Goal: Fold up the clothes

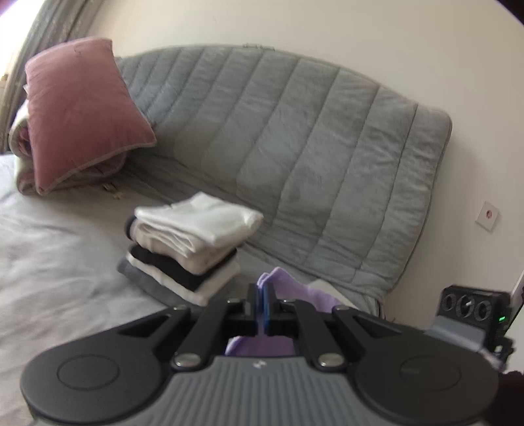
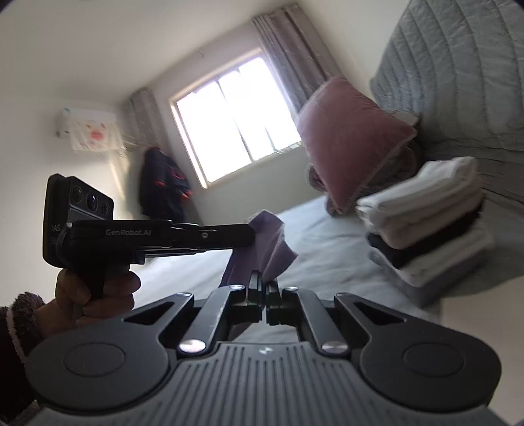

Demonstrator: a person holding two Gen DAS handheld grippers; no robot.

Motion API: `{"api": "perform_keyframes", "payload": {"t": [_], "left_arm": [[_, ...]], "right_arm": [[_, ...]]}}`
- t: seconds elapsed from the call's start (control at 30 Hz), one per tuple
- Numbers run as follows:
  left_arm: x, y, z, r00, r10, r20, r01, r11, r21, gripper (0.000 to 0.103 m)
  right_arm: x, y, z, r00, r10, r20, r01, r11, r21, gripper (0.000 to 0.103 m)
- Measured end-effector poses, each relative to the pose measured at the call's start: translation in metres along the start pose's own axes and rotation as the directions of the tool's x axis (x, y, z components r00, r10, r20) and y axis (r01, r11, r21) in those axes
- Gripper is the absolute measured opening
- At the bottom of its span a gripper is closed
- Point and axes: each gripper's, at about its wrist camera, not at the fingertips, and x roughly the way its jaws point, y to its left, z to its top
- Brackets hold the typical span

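Setting: a bedroom in a home. Evidence follows. A bed with a pale, wrinkled sheet fills the lower part of both views. A grey quilted headboard cover leans against a plain cream wall. A pink pillow stands propped on a rolled blanket at the head end. A stack of folded clothes sits on the bed near the headboard cover. The right wrist view shows a bright window with grey curtains on either side, a wall air conditioner under a printed cloth cover, and a dark jacket hanging beside the window. A wall socket is set low on the wall.
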Motion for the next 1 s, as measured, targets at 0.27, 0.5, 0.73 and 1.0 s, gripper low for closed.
{"api": "perform_keyframes", "payload": {"t": [0.27,0.5,0.73,1.0], "left_arm": [[0.077,-0.006,-0.045,0.991,0.027,-0.131,-0.03,0.999,-0.021,0.002],[0.119,-0.004,-0.082,0.972,0.081,-0.222,-0.091,0.995,-0.037,0.002],[0.136,-0.001,-0.096,0.966,0.125,-0.226,-0.147,0.985,-0.085,0.003],[0.092,0.002,-0.082,0.959,0.22,-0.176,-0.239,0.966,-0.094,0.024]], "right_arm": [[0.004,-0.02,-0.025,0.961,-0.181,-0.208,0.174,0.983,-0.051,0.002],[0.022,-0.052,-0.054,0.859,-0.272,-0.434,0.274,0.96,-0.059,0.002],[0.025,-0.06,-0.058,0.816,-0.305,-0.49,0.31,0.948,-0.074,0.004],[0.029,-0.053,-0.033,0.859,-0.339,-0.385,0.33,0.94,-0.092,0.016]]}}
